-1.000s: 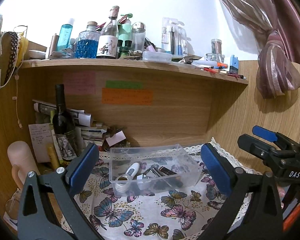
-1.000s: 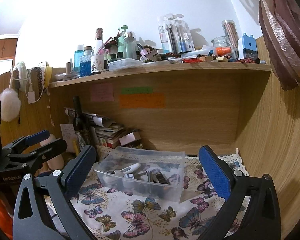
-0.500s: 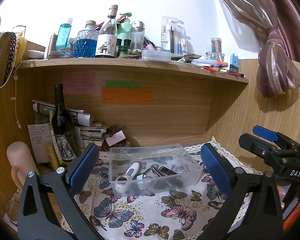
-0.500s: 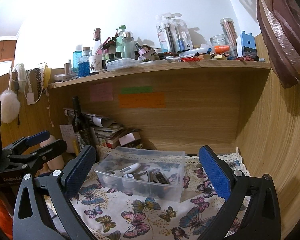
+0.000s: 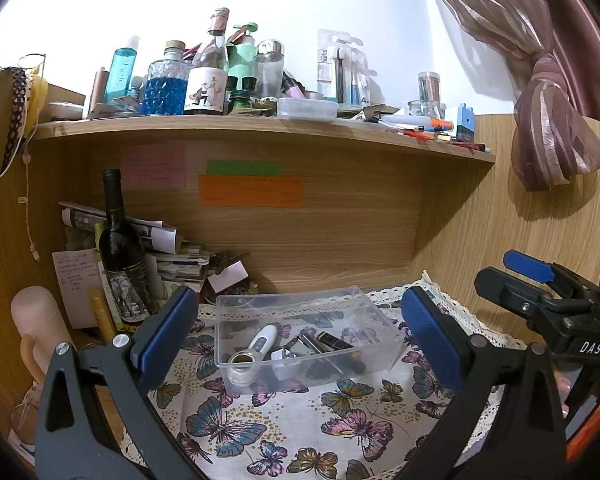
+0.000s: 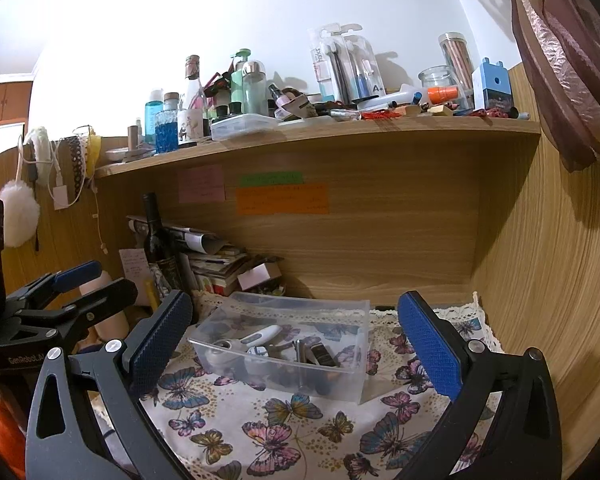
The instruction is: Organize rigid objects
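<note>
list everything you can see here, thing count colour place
clear plastic bin: 1, transparent, on the butterfly cloth, centre
white thermometer-shaped device: 1, white, in the bin, left side
dark small tubes: several, black and metallic, in the bin, exact count unclear
butterfly-print tablecloth: 1, white with coloured butterflies, desk surface
dark glass wine bottle: 1, near-black, upright at back left
stack of papers and books: 1 pile, mixed, behind the bottle
sticky notes: 3, pink, green, orange, on the back panel
wooden shelf: 1, light wood, crowded with bottles and pens
pink curtain: 1, tied, upper right
left gripper: 1, black with blue pads, open, empty
right gripper: 1, black with blue pads, open, empty
</note>
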Tool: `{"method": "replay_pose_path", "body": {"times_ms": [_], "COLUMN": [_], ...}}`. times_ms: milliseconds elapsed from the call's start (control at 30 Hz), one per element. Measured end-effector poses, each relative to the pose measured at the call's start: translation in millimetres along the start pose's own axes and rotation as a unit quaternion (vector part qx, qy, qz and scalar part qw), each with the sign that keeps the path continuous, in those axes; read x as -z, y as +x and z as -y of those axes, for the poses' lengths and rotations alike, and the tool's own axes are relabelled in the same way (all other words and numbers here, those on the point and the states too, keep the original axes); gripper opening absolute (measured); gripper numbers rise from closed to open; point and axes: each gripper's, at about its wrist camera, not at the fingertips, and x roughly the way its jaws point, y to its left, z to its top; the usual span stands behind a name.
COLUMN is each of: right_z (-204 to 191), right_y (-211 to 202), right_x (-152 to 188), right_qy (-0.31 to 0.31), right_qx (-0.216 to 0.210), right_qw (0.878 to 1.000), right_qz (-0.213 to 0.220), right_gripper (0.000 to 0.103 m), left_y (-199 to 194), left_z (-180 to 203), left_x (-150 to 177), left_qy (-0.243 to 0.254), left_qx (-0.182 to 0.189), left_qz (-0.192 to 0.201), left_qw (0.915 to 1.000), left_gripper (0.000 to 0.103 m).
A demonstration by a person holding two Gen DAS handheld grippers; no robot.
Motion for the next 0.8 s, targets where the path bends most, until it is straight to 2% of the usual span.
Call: {"method": "replay_pose_path", "body": {"times_ms": [233, 800], "right_z": [-0.1, 1.6], "right_y": [0.1, 3.8], "right_x": [0.8, 2.7], "right_qy": [0.000, 0.004], "right_qx": [0.003, 0.007], "right_qw": [1.000, 1.000], "right_qz": [-0.002, -0.008], "right_gripper": [0.103, 0.103], "left_y": [1.5, 4.3], "left_z": [0.6, -9.8], "left_x": [-0.1, -0.3], "left_qy": [0.013, 0.004], "left_qx": [0.006, 0.011], "left_qz": [0.003, 0.002], "left_qw": [0.9999, 0.9999], "left_gripper": [0.103, 0.103]}}
